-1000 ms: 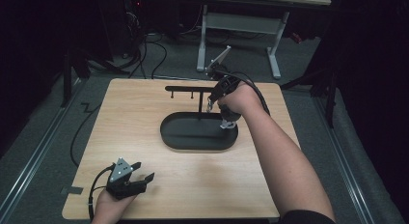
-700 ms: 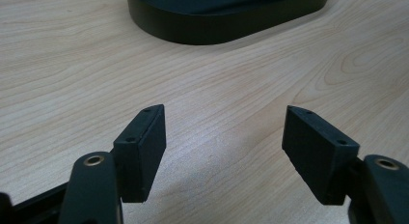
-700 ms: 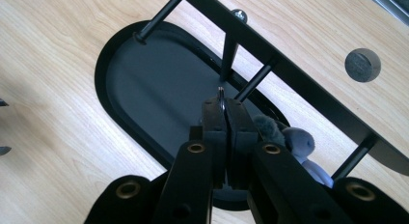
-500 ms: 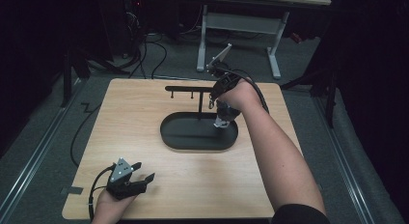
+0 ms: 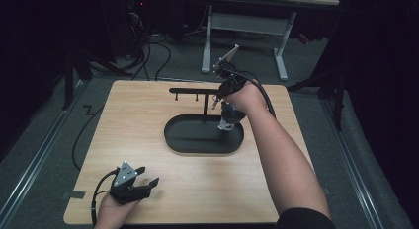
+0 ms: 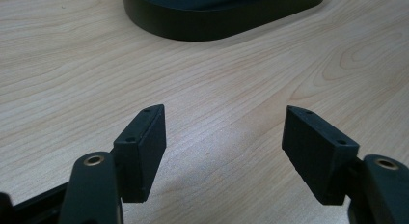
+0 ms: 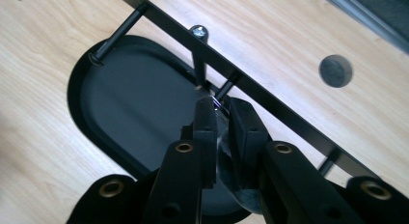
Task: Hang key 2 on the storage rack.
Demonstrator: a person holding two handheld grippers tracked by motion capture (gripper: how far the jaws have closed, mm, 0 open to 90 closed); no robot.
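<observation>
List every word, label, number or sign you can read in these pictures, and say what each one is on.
None can be read.
The black stand, its crossbar and the wooden table carry no print.
The left hand-held gripper and right hand-held gripper show no markings.
The shiny thing between the right one's jaws is too hidden to show any text.

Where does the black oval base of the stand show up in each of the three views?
High view: black oval base, table centre, under the right hand-held gripper.
Left gripper view: top edge, beyond the open jaws.
Right gripper view: left of centre.
Shared landmark: wooden table.
</observation>
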